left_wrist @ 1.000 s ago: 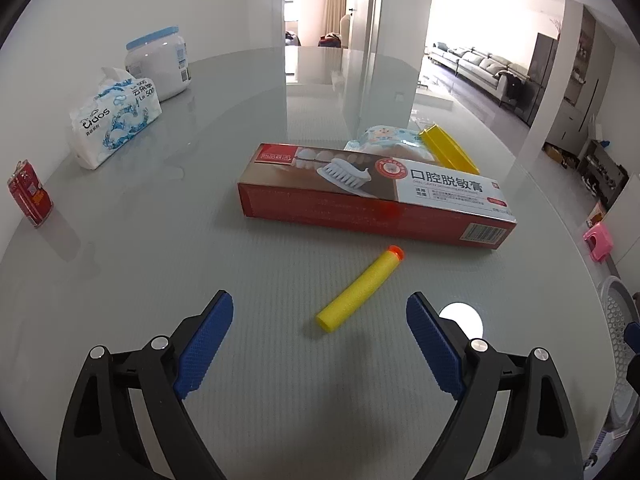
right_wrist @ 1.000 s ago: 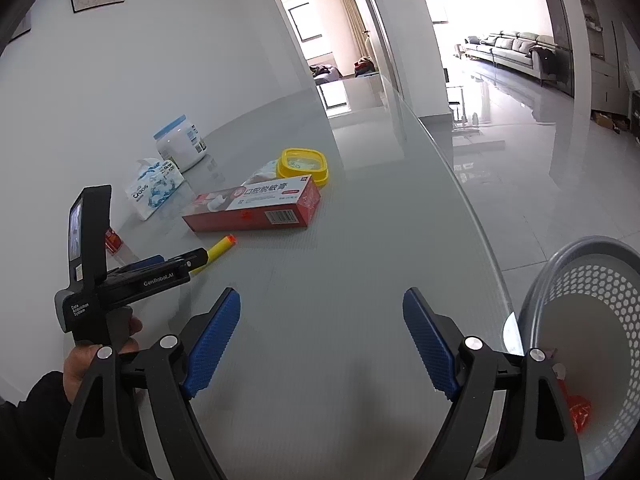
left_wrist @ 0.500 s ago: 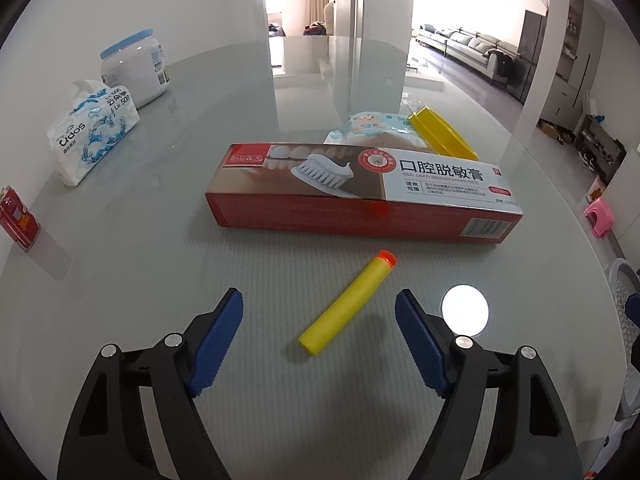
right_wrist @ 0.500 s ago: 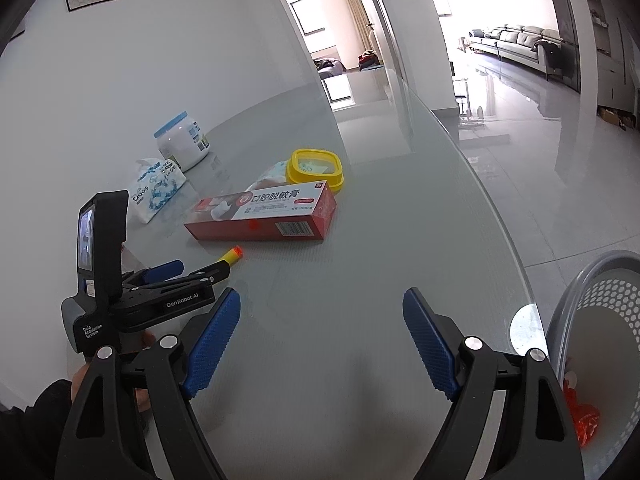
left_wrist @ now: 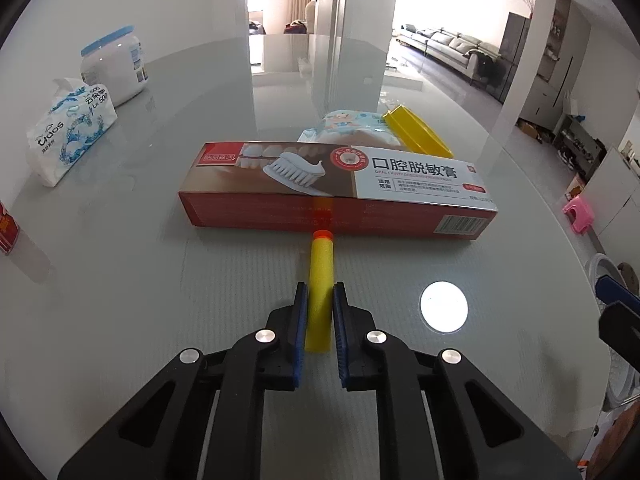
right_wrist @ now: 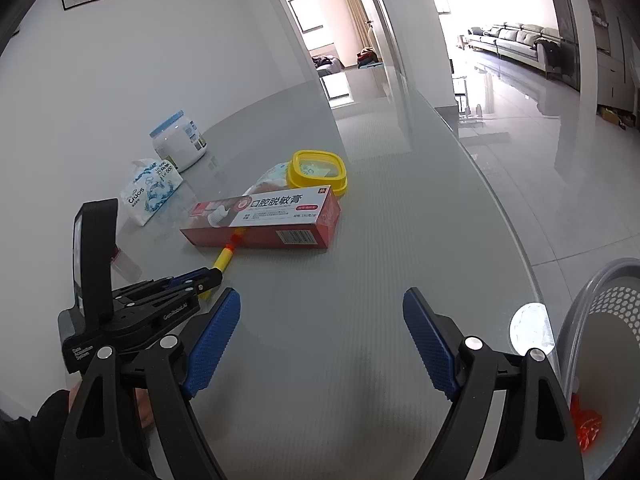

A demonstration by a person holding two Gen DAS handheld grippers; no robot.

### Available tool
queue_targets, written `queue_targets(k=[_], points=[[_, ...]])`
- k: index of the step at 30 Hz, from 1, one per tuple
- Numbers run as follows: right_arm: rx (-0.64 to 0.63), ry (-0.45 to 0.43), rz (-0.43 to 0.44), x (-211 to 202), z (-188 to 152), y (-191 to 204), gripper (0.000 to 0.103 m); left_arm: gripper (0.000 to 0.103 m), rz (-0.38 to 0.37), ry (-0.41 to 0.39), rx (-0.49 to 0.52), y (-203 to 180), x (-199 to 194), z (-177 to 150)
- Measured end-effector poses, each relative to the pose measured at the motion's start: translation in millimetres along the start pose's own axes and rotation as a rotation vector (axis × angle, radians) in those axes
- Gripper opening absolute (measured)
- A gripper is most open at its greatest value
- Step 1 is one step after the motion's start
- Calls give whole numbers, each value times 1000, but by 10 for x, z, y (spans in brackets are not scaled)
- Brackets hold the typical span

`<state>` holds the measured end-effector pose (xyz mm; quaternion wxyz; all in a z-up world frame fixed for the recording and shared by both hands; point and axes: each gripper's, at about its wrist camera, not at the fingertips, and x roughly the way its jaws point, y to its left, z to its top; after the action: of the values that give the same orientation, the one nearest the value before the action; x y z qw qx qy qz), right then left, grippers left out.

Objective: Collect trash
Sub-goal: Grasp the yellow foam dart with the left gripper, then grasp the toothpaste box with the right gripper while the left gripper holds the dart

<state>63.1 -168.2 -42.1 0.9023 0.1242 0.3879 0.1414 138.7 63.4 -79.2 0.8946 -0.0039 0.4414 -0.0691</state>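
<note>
My left gripper (left_wrist: 320, 312) clamps a yellow foam dart (left_wrist: 320, 280), orange tip touching the toothpaste box (left_wrist: 336, 196). Right gripper (right_wrist: 322, 338) open over grey glossy surface (right_wrist: 360, 280); white walls.

left hand-held gripper (left_wrist: 320, 300) clamped, right (right_wrist: 322, 344) agape

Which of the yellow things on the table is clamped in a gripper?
The yellow foam dart with the orange tip, clamped by the left gripper. The yellow-rimmed container sits untouched behind the toothpaste box.
</note>
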Motion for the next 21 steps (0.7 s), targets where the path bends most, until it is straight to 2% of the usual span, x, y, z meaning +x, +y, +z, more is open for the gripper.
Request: queue_targets(k=[4, 9, 14, 21], points=[[-10, 17, -9, 115, 25, 19, 80, 13, -25, -20, -7, 17, -103, 4], [-35, 20, -10, 235, 123, 36, 80, 13, 17, -87, -14, 97, -298, 20], [-43, 21, 11, 405, 308, 13, 80, 13, 25, -115, -62, 278, -414, 42], [-96, 28, 27, 718, 587, 99, 80, 13, 84, -147, -95, 458, -535, 0]])
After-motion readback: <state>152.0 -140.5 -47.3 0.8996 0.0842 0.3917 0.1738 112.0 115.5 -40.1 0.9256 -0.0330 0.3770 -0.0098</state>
